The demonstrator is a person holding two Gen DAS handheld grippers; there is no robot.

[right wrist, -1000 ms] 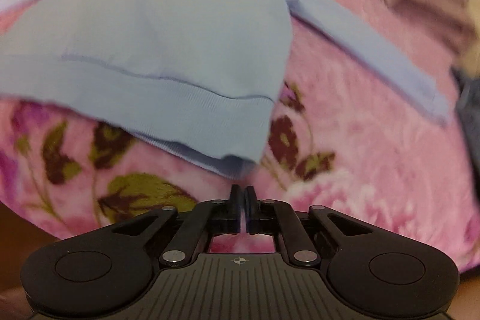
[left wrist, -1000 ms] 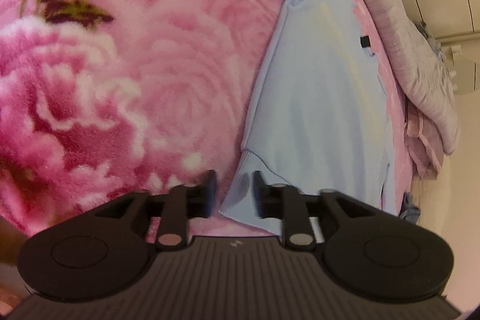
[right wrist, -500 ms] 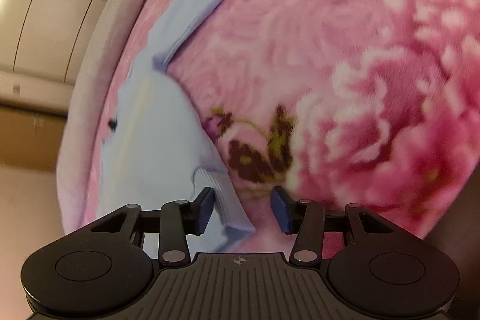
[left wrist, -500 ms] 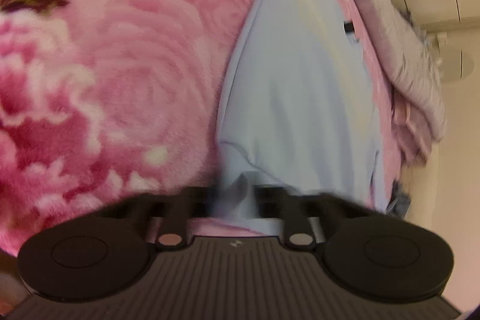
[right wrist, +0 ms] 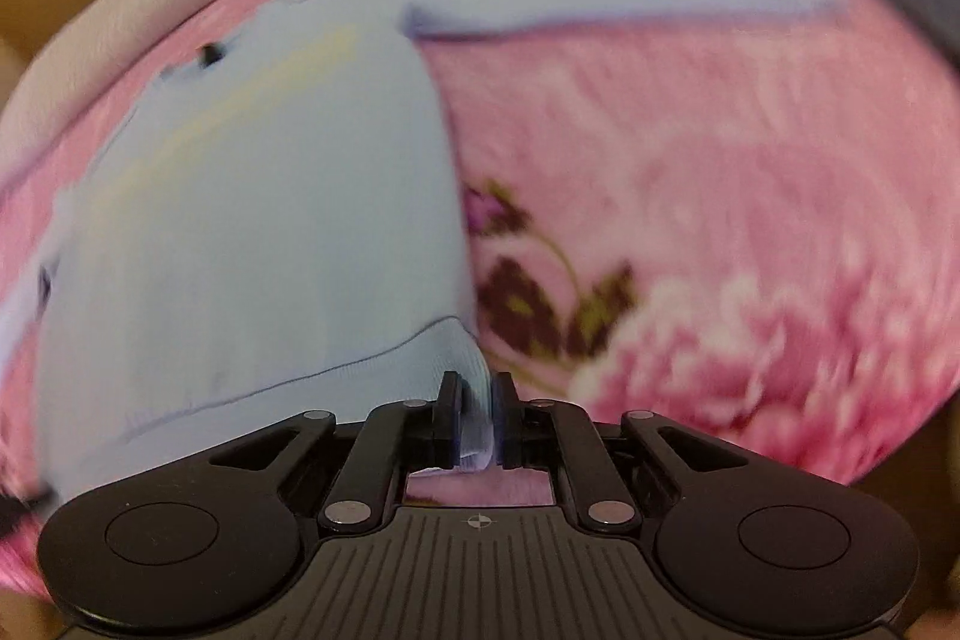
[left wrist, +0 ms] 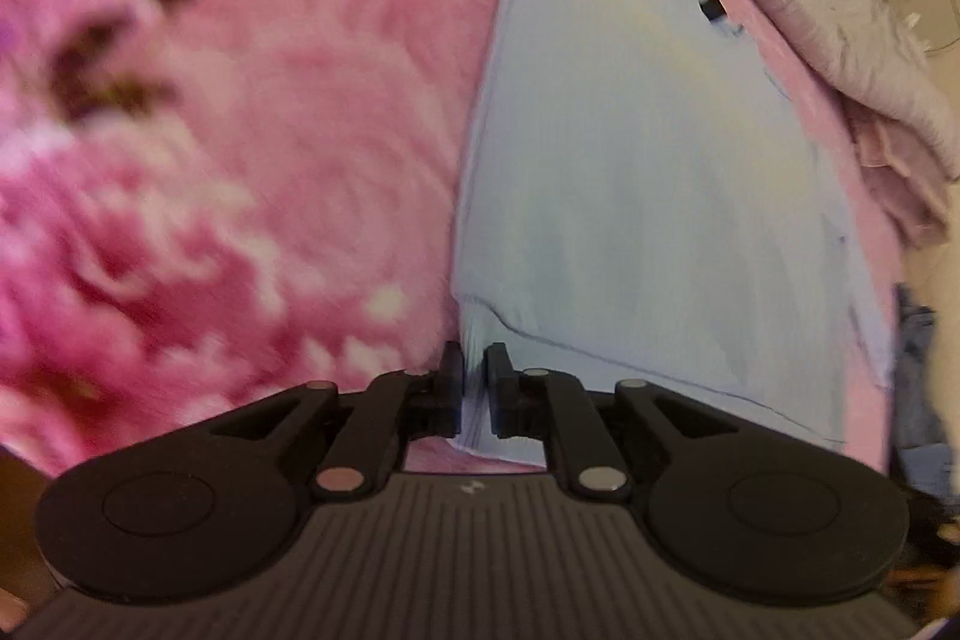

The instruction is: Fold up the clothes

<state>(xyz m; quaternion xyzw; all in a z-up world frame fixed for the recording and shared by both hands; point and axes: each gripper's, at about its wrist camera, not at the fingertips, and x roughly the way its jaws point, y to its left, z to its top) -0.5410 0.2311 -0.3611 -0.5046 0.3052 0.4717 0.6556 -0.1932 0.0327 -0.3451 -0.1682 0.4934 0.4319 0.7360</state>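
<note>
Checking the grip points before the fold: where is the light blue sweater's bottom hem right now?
The hem lies nearest both cameras on the pink floral blanket, its two corners pinched in the left gripper and right gripper.

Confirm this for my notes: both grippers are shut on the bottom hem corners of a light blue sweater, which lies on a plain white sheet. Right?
Not quite. The left gripper and the right gripper do each pinch a hem corner of the light blue sweater, but it lies on a pink floral blanket, not a plain white sheet. Both wrist views show the flower print.
</note>
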